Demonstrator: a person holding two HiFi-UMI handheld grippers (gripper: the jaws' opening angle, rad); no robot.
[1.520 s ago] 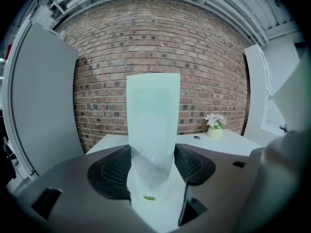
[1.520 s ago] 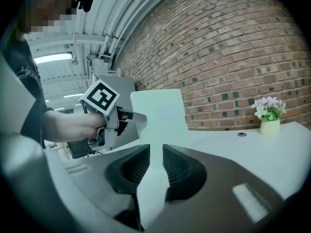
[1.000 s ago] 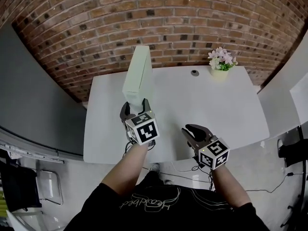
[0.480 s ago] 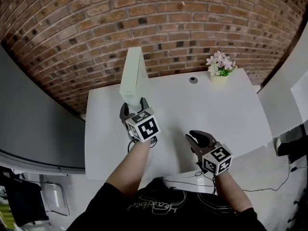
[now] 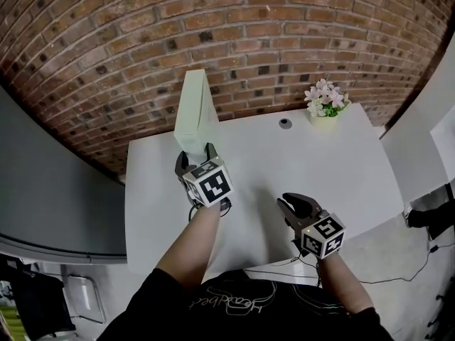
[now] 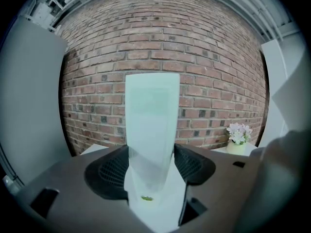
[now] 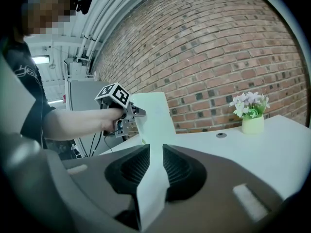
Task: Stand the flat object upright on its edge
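currently the pale flat box (image 5: 195, 109) stands upright at the back left of the table (image 5: 320, 162), clamped low between the left gripper (image 5: 197, 155) pads, likely to steady it, while the right gripper (image 5: 295, 204) waits alongside, slightly parted and empty.

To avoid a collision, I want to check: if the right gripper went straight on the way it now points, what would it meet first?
Most likely the pale flat box held upright by the left gripper; it shows straight ahead of the right gripper. Depth is unclear: the table might come first.
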